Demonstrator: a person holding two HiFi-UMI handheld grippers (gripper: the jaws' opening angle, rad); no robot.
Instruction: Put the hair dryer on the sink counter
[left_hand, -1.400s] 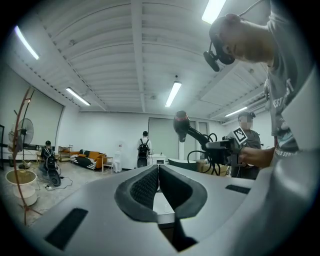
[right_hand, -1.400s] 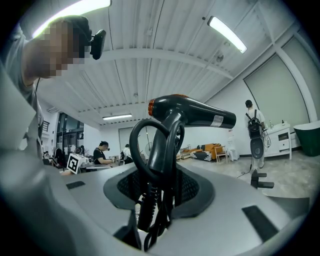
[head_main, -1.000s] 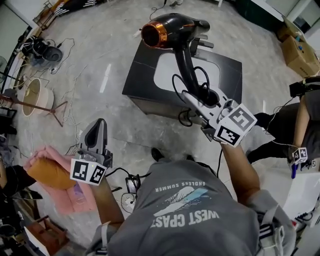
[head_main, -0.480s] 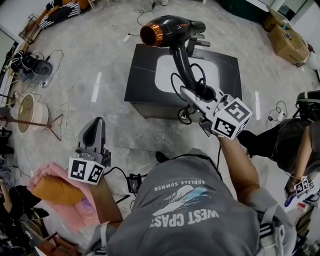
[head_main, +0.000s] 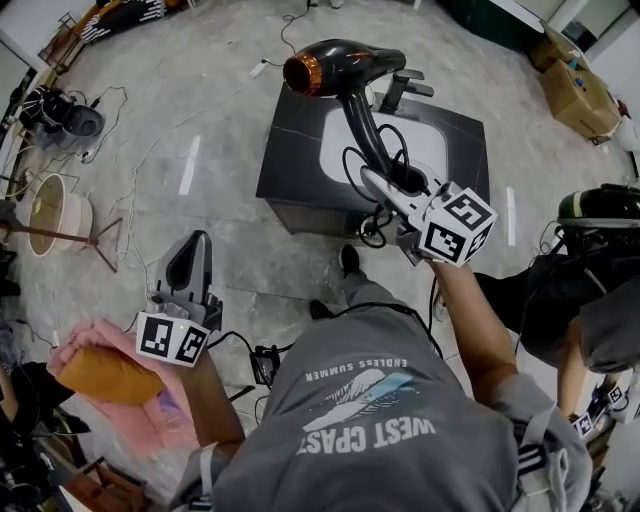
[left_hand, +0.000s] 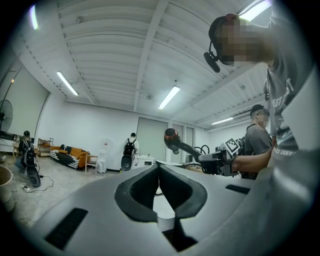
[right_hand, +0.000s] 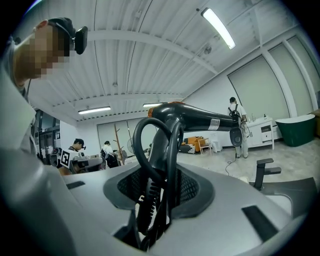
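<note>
Above counter (head_main: 290, 150), dryer (head_main: 350, 62), copper end left.

We can read print only on the person's grey T-shirt (head_main: 370, 420). It stands upside down in the head view: "WEST COAST" in large white letters, with "ENDLESS SUMMER" in smaller letters higher in that picture. The marker cube (head_main: 172, 338) on the left gripper (head_main: 196, 242) and the one (head_main: 455, 225) on the right gripper (head_main: 385, 190) carry black-and-white square codes, not letters. In the right gripper view, a small white sticker (right_hand: 215, 123) sits on the hair dryer (right_hand: 190, 117); its print is too small for us to read.
</note>
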